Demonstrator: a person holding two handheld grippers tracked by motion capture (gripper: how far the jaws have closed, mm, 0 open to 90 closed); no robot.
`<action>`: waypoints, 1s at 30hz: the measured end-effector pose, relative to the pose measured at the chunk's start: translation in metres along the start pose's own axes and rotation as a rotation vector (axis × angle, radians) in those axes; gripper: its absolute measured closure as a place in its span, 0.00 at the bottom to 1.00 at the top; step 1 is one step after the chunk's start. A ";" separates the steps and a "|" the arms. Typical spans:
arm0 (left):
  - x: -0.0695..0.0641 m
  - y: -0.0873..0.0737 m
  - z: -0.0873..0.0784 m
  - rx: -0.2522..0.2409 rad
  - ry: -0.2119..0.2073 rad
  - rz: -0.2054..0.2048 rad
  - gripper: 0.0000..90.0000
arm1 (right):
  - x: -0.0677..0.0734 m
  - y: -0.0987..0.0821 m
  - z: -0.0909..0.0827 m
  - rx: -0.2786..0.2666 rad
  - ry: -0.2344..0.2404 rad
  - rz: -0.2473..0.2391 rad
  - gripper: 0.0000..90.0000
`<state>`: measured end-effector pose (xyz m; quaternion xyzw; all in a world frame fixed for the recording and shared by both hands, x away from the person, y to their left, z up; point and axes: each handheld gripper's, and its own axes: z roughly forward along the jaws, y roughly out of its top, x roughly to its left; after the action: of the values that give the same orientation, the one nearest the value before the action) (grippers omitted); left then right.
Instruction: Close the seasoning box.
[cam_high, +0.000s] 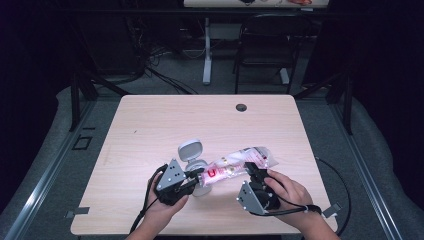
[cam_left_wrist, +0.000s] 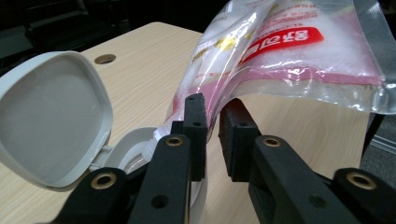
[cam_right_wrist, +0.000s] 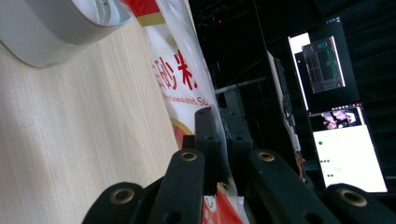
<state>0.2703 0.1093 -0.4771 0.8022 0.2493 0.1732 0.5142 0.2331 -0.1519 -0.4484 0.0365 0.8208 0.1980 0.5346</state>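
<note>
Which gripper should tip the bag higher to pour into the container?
Probably the right gripper: it is clamped on the bag's raised end. The left gripper stands slightly open at the bag's mouth over the container.

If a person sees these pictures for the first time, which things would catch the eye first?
The clear plastic bag with red and pink print stands out first, held above the near middle of the wooden table. The right gripper pinches it near one end; the left gripper is at the other end, over a grey container with its lid open.
</note>
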 end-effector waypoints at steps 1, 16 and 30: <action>0.000 0.000 0.000 -0.006 -0.001 -0.003 0.89 | 0.000 0.000 0.000 0.006 0.001 -0.005 0.97; 0.006 -0.004 -0.010 -0.006 0.031 -0.010 0.75 | -0.004 0.002 -0.007 -0.012 -0.007 -0.005 0.97; 0.011 -0.010 -0.013 0.003 0.046 -0.027 0.69 | -0.001 -0.007 -0.010 -0.019 0.006 0.060 0.98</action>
<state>0.2702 0.1293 -0.4809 0.7952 0.2722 0.1841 0.5095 0.2253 -0.1616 -0.4467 0.0554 0.8191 0.2217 0.5263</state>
